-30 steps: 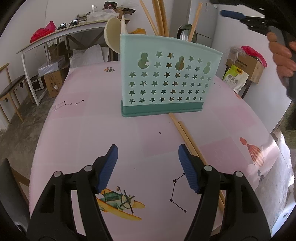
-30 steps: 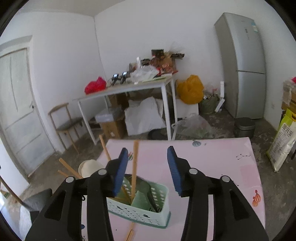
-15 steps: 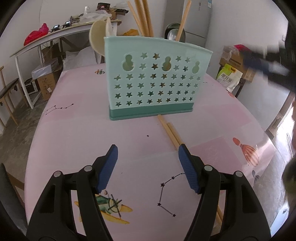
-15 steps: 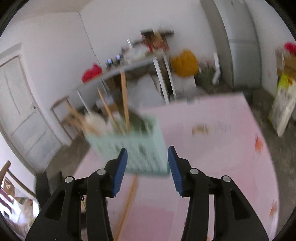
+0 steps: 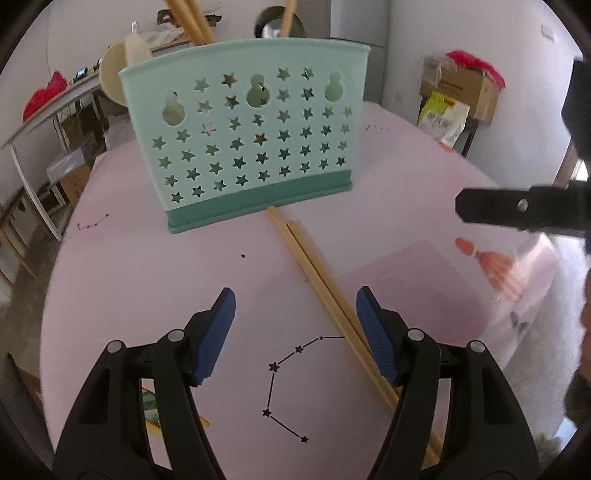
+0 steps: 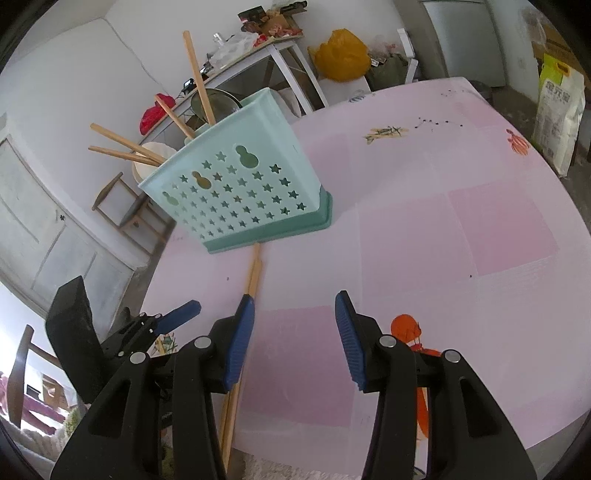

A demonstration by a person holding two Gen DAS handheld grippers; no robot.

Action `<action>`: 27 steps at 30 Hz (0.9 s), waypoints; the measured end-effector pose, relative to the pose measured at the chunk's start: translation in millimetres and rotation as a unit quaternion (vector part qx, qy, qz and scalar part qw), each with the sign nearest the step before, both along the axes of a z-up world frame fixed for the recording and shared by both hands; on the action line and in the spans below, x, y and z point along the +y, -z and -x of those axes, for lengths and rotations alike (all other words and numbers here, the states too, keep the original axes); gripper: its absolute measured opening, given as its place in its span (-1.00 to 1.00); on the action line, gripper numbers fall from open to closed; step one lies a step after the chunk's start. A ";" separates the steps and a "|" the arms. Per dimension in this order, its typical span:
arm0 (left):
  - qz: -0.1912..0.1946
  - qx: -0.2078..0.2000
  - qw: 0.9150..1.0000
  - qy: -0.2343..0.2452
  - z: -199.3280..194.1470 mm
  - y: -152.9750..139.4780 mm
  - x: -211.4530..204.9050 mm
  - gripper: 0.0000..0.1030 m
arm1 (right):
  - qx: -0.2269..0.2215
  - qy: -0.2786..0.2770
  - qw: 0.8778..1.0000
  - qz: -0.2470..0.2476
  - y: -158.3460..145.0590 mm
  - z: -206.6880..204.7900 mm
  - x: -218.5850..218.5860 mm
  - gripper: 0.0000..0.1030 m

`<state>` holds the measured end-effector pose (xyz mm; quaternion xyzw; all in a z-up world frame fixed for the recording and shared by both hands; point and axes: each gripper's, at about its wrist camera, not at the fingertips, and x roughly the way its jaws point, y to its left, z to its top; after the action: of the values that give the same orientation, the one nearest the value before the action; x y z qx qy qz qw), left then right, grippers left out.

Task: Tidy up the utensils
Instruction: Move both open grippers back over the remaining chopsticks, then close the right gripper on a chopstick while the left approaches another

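A mint-green utensil holder [image 5: 247, 140] with star cut-outs stands on the pink table [image 5: 147, 280]; chopsticks, a pale spoon and a metal ladle stick out of it. The holder [image 6: 240, 192] also shows in the right wrist view. Two wooden chopsticks [image 5: 317, 280] lie side by side from its base toward the near edge. My left gripper [image 5: 295, 332] is open just above the table, its right pad close over the chopsticks. My right gripper [image 6: 293, 336] is open with nothing between its pads, the chopsticks [image 6: 251, 280] running under its left finger. The left gripper's blue tip [image 6: 181, 312] shows at its left.
A white side table [image 6: 273, 48] with clutter, an orange bag [image 6: 343, 55], a fridge [image 6: 461, 33] and a wooden chair [image 6: 125, 206] stand beyond the pink table. Cardboard box [image 5: 461, 88] and a sack [image 5: 443, 118] sit at the right. The table's near edge [image 6: 369, 454] is close below.
The right gripper has dropped from high above the holder to just over the table in front of it. The left gripper has shifted right, bringing the chopsticks close to its right pad.
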<state>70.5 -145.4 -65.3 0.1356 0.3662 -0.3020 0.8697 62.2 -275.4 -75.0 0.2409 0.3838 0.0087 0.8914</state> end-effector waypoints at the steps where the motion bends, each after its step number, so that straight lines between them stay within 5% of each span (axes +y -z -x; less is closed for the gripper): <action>1: -0.006 -0.004 1.000 -0.001 1.0 1.6 -1.3 0.25 | 0.000 -0.001 1.000 -0.002 -0.7 -0.5 -0.2 -0.13; 17: -0.022 0.006 0.999 -0.047 -13.7 8.2 16.6 0.24 | -0.001 -0.020 1.000 -0.004 4.7 3.5 10.6 -0.13; 27: -0.012 0.025 0.996 -0.080 -27.7 4.5 39.0 -0.47 | 0.036 -0.075 0.995 0.049 21.5 -16.3 52.7 -0.26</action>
<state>98.1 -106.5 -69.8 0.1084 0.4014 -0.2306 0.8797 78.5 -222.7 -96.5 0.1674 0.4324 0.0485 0.8847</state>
